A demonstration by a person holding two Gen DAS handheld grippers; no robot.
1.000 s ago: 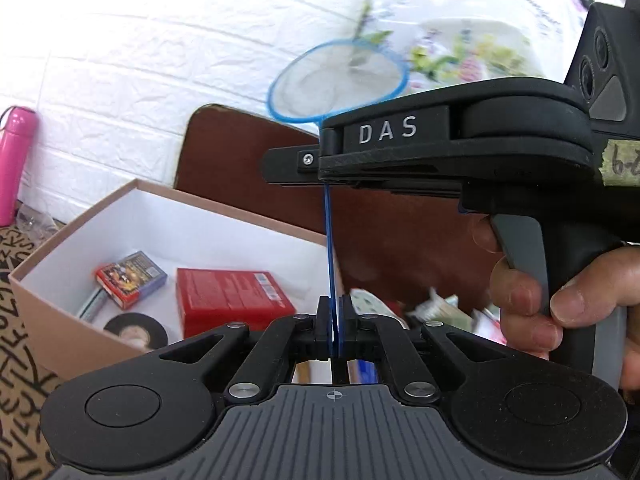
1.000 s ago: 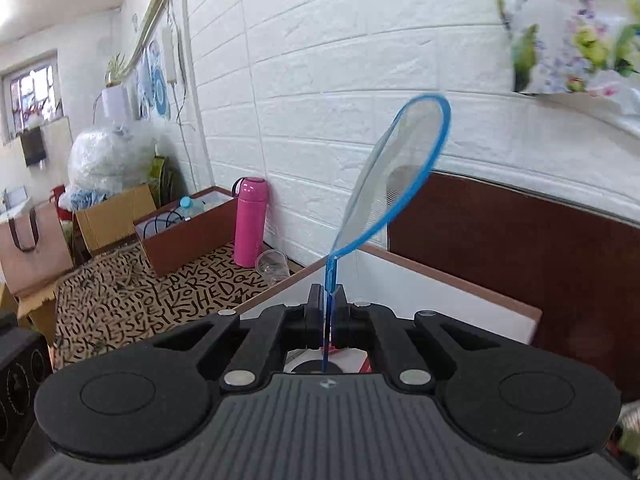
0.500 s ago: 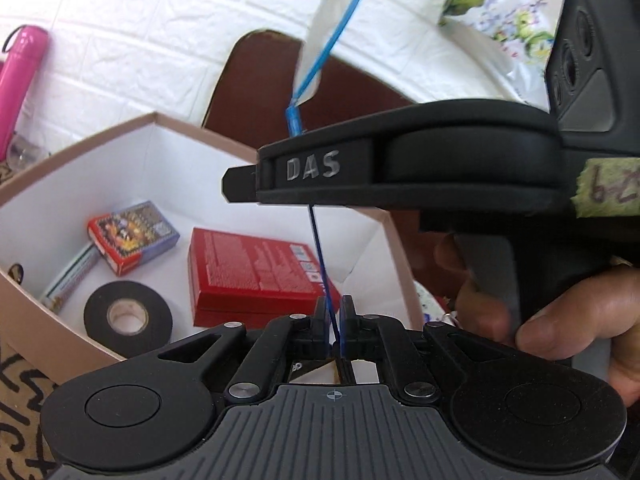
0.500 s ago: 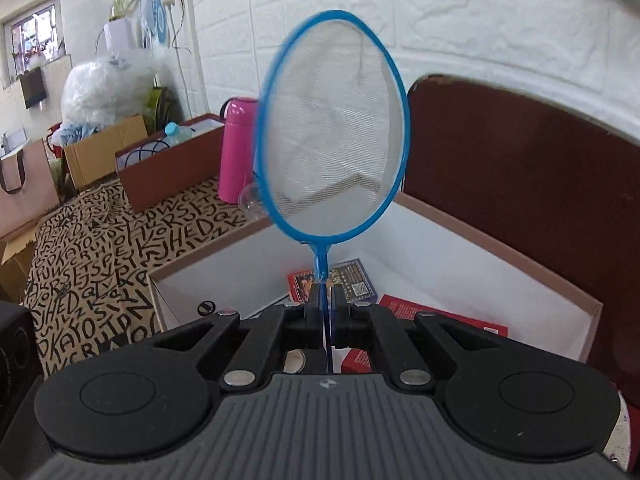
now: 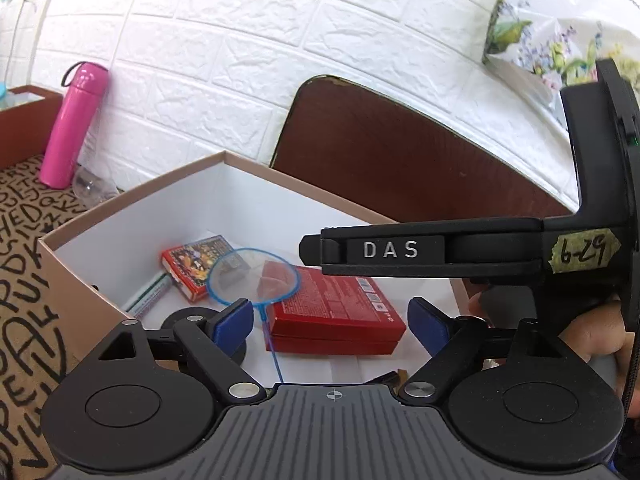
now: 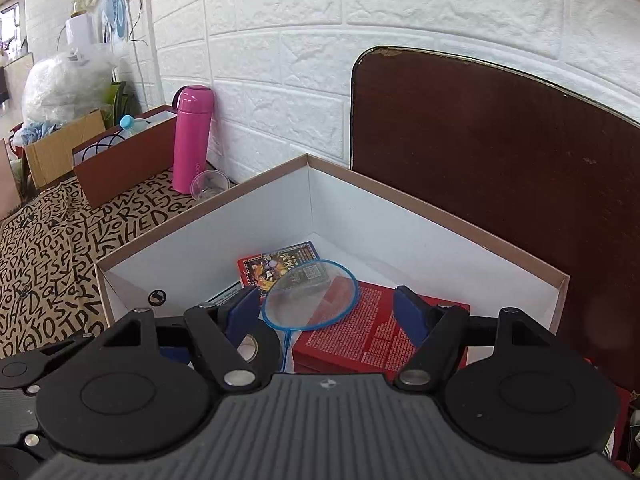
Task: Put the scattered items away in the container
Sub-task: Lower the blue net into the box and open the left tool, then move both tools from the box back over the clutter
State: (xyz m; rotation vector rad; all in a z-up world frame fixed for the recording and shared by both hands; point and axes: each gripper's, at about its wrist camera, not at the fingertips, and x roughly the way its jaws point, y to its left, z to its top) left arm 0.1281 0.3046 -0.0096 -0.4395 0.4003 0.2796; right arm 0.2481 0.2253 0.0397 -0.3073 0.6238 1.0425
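Where white brick wall (image 6: 304, 92) rises, lettered cloth (image 6: 52, 248) covers the table.

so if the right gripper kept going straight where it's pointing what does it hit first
Most likely the blue mesh net lying over the red box in the cardboard box; depth is hard to judge.

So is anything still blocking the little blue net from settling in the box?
Nothing visible does. The blue net already lies inside the box, its hoop resting across the red box and the card pack. The left gripper and the right gripper are both open.
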